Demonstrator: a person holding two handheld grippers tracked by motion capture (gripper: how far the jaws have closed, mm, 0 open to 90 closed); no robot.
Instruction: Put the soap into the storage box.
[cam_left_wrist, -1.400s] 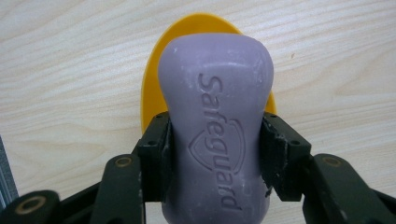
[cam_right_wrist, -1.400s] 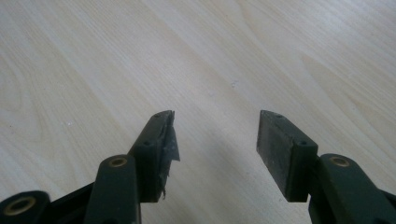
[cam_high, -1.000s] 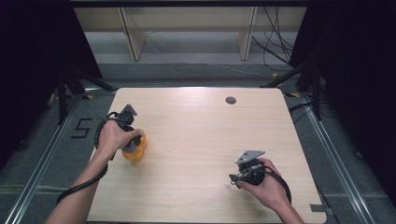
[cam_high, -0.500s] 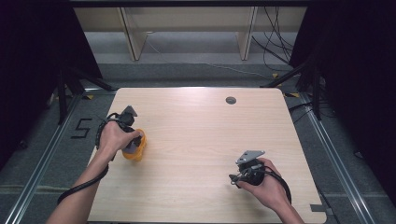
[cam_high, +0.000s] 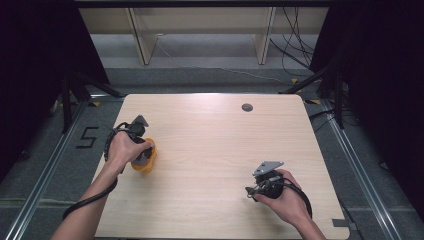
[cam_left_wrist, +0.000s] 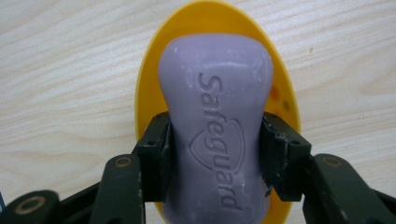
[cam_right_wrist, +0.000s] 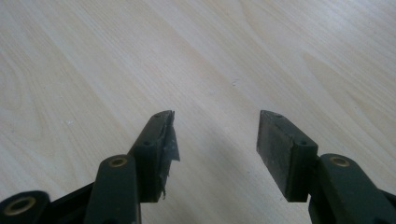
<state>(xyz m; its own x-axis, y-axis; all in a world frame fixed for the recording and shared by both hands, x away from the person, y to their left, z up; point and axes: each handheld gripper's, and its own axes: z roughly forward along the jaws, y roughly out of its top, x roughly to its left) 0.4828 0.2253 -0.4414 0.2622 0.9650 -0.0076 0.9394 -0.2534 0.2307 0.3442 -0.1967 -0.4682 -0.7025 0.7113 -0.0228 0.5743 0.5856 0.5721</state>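
- Left gripper view puts you right over the soap (cam_left_wrist: 215, 126), a purple bar with a word pressed into its top.
- The soap lies long-ways in a yellow dish (cam_left_wrist: 144, 93), and the dish sits flat on the table (cam_left_wrist: 60, 70).
- Your left gripper (cam_left_wrist: 215, 154) has its fingers (cam_left_wrist: 156, 149) clenched on the soap, one on each long side.
- They press at the narrow middle of the bar. That looks like a good spot, because the fat ends should help stop it sliding out.
- The far end of the soap pokes out past the fingers. The near end runs down between them, toward the bottom of the view.
- I cannot tell if the soap is lifted or resting in the dish. The dish rim shows all round it.
- From the high view, your left hand (cam_high: 122, 147) covers the gripper, and the dish (cam_high: 146, 162) peeks out beside it at the left side of the table (cam_high: 210, 130).
- Your right gripper (cam_right_wrist: 215, 154) is released, with its fingers (cam_right_wrist: 280, 149) wide apart and only bare table between them.
- It sits well apart from the soap, near the front right of the table, in your right hand (cam_high: 282, 197). I think it is just waiting there, out of the way.
- Soap is slippery, so I would keep the squeeze gentle and even.
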